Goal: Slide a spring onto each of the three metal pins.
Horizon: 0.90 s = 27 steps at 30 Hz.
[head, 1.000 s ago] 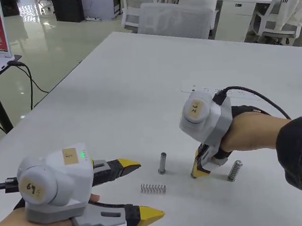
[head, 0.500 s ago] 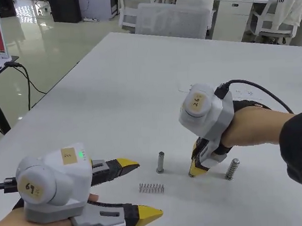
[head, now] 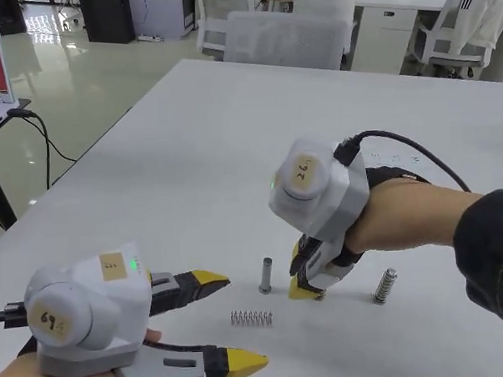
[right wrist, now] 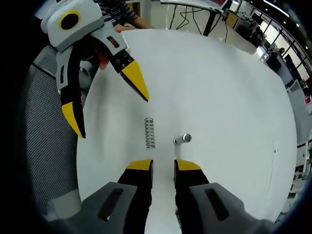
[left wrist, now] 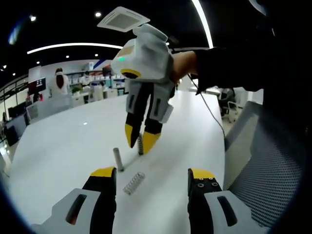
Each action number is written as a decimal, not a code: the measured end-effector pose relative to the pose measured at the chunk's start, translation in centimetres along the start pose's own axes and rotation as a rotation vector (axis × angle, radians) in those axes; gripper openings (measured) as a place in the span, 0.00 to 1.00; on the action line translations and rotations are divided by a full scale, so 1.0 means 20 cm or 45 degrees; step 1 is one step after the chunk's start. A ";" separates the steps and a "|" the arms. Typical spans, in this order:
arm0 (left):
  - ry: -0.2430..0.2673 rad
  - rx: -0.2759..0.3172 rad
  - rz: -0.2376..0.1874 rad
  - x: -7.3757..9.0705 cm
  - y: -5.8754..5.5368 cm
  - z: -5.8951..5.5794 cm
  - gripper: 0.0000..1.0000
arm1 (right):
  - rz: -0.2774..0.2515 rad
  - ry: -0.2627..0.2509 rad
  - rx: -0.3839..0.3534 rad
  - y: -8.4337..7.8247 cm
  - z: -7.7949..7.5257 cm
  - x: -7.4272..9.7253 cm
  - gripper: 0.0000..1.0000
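Probably light and squashy, the loose spring point(head: 251, 318) ahead of the wide-open left gripper point(left wrist: 152, 172) wants a gentle pinch mid-coil.

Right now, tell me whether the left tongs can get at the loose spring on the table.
Probably yes: the spring lies just ahead of the open left tongs, with bare tabletop between.

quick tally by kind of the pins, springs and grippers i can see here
bare pin: 1
pin with a spring on it: 1
loose spring: 1
hand-held grippers: 2, the left hand-held gripper and the right hand-held gripper
total: 5
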<state>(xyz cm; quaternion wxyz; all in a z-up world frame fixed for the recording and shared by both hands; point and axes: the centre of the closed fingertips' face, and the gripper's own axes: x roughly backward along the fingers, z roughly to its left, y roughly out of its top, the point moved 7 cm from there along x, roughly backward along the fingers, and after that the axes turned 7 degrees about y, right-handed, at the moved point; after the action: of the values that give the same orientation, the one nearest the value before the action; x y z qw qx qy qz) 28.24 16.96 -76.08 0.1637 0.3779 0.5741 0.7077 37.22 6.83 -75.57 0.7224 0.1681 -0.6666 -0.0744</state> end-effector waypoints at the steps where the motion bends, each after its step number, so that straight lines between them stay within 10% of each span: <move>1: 0.001 0.000 0.000 0.00 0.00 0.00 0.54 | -0.001 0.005 0.004 0.01 0.01 -0.01 0.15; 27: 0.011 0.000 0.013 0.02 -0.01 0.01 0.51 | 0.024 0.070 0.035 0.04 0.04 -0.26 0.10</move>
<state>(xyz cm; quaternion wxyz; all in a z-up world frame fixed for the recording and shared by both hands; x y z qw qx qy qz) 27.97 17.43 -76.19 0.1577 0.3778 0.5727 0.7102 35.81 9.15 -80.09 0.7386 0.1737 -0.6491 -0.0538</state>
